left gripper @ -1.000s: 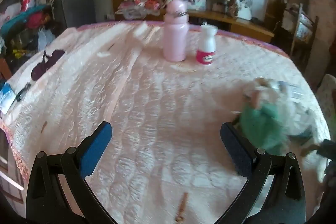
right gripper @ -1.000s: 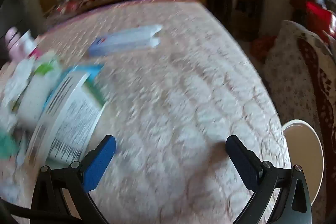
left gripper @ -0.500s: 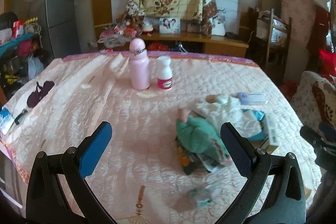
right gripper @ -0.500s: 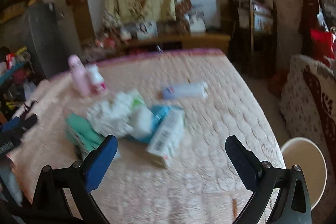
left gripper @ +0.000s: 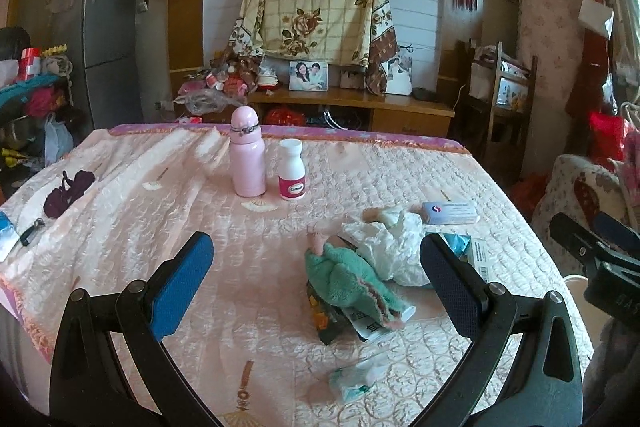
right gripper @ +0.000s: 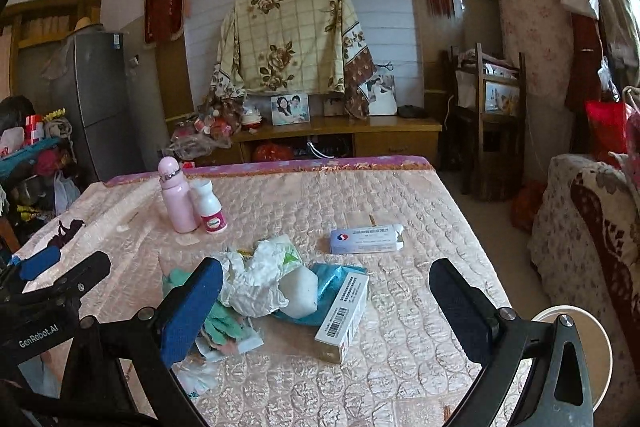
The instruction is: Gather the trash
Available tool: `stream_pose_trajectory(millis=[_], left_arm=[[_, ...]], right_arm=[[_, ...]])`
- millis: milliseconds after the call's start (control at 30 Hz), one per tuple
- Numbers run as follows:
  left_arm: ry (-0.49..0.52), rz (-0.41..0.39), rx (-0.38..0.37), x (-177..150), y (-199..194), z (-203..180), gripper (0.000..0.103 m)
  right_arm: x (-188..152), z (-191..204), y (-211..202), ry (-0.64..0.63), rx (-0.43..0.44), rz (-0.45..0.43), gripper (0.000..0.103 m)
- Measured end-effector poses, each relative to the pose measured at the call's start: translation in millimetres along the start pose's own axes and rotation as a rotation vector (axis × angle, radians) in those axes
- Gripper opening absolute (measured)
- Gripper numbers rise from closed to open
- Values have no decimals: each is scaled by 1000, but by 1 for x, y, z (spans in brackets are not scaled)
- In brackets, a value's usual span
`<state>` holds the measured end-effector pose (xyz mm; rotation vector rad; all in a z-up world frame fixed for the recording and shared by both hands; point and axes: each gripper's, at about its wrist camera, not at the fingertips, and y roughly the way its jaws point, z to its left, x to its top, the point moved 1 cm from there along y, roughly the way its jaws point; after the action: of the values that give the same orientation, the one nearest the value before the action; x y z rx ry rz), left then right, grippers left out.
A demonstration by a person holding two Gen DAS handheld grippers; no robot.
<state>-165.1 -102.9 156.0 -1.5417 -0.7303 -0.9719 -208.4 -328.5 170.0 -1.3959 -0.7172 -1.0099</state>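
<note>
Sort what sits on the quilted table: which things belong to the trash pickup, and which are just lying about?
Trash, judging by looks:
crumpled white paper
teal wrapper
barcoded carton
small crumpled wrapper
white bin

Probably just lying about:
pink flask
white pill bottle
flat medicine box
green fuzzy cloth
dark hair tie

White bin [right gripper: 576, 343] half hidden behind right finger; packet under green cloth [left gripper: 352, 279] mostly covered, print unreadable

Both wrist views look forward, raised, over the quilted table [left gripper: 280, 247] toward the far wall. Left view sits left; both share the trash pile [right gripper: 260, 279] ahead
</note>
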Motion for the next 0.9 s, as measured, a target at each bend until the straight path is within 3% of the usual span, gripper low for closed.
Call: stream_pose_trajectory(millis=[900], left_arm=[[12, 21, 6, 0, 4, 0, 103]], right_arm=[[2, -3, 3, 31, 0, 9, 102]])
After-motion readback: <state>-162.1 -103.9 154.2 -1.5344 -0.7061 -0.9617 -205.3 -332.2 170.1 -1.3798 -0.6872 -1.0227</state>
